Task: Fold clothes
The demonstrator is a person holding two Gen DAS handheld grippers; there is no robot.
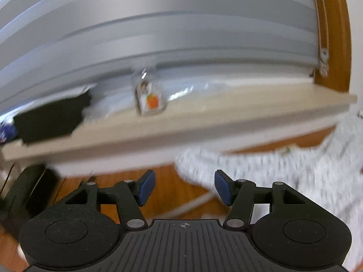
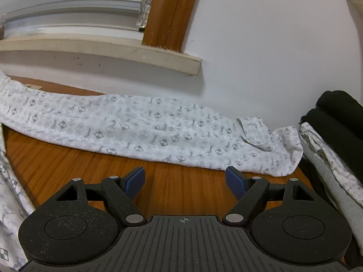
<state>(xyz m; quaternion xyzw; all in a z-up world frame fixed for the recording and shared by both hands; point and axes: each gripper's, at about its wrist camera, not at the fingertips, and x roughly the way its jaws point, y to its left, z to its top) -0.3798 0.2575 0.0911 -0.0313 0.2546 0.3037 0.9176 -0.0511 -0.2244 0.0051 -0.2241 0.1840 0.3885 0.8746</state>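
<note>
A white garment with a grey checked print [image 2: 140,127] lies stretched along the back of the wooden table [image 2: 68,158], against the wall. My right gripper [image 2: 185,183] hovers open just in front of it, nothing between its blue pads. In the blurred left wrist view the same printed cloth [image 1: 283,172] shows at the right. My left gripper [image 1: 185,187] stands open over the wood, its right pad close to the cloth's edge, with nothing between the pads.
Folded black and grey clothes [image 2: 335,136] are stacked at the right. More printed fabric [image 2: 9,204] lies at the left edge. A windowsill [image 1: 204,117] carries a small glass jar [image 1: 149,95] and a black object [image 1: 50,117]. Blinds hang above.
</note>
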